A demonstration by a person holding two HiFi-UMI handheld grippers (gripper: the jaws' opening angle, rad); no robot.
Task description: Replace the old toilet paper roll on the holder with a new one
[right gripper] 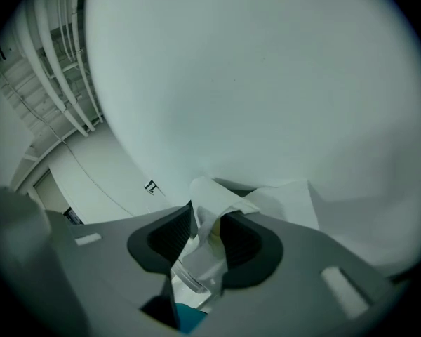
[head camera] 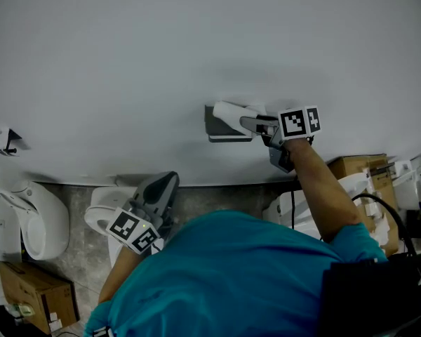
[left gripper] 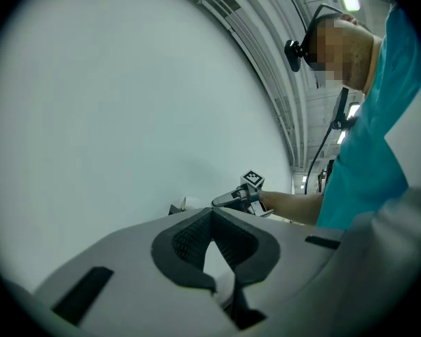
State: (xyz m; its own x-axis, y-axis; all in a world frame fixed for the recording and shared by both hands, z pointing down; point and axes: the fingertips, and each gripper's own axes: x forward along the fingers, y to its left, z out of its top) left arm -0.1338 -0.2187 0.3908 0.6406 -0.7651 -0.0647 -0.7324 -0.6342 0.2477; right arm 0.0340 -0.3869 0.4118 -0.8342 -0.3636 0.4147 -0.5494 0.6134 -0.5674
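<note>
A dark grey holder [head camera: 217, 133] is fixed to the white wall [head camera: 196, 48]. My right gripper [head camera: 233, 118] reaches up to it. In the right gripper view white paper of the old roll [right gripper: 212, 196] is crumpled between the pads, and my right gripper [right gripper: 205, 217] is shut on it; more paper [right gripper: 288, 202] hangs by the holder [right gripper: 233, 186]. My left gripper [head camera: 168, 180] hangs low by the person's side, away from the holder. Its tips [left gripper: 211, 213] meet with nothing between them. From there the right gripper [left gripper: 235, 198] shows at the holder [left gripper: 175, 208]. No new roll is in view.
Two white toilets [head camera: 35, 220] [head camera: 102, 220] stand on the floor at the lower left. Cardboard boxes sit at the bottom left [head camera: 28, 290] and at the right [head camera: 358, 167]. A black cable [head camera: 386, 209] runs by the person's right arm.
</note>
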